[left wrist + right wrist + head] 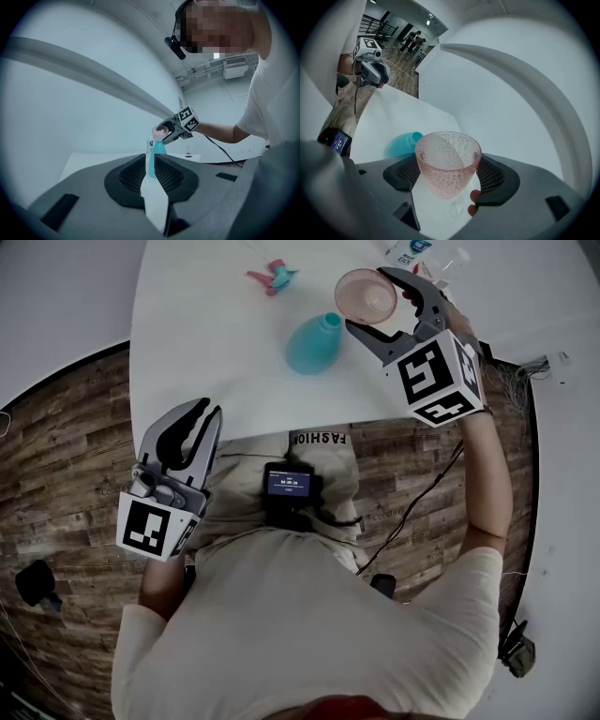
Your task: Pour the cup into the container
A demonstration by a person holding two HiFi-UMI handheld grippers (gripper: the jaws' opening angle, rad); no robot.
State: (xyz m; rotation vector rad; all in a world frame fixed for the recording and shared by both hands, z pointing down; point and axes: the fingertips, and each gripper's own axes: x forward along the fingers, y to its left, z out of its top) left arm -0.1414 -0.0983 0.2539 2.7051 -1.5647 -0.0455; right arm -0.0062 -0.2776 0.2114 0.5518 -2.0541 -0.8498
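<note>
At 8 o'clock in the head view, off the white table's (206, 324) near edge and over the wood floor, the left gripper (209, 407) points toward the table. Its jaws stand only narrowly apart with nothing between them. In its own view the narrow gap (152, 183) frames the teal container (158, 149) standing farther off. A small pink-and-teal toy (272, 276) lies at 11 o'clock on the table. The container (312, 345), neck pointing to 1 o'clock, stands near the table's middle. Just beside it, at its 2 o'clock, the pink dimpled cup (366, 294) sits clamped in the right gripper (372, 301), mouth up. The right gripper view shows both pads pressed to the cup's (447, 161) sides, with the container (404, 143) at 10 o'clock behind it.
</note>
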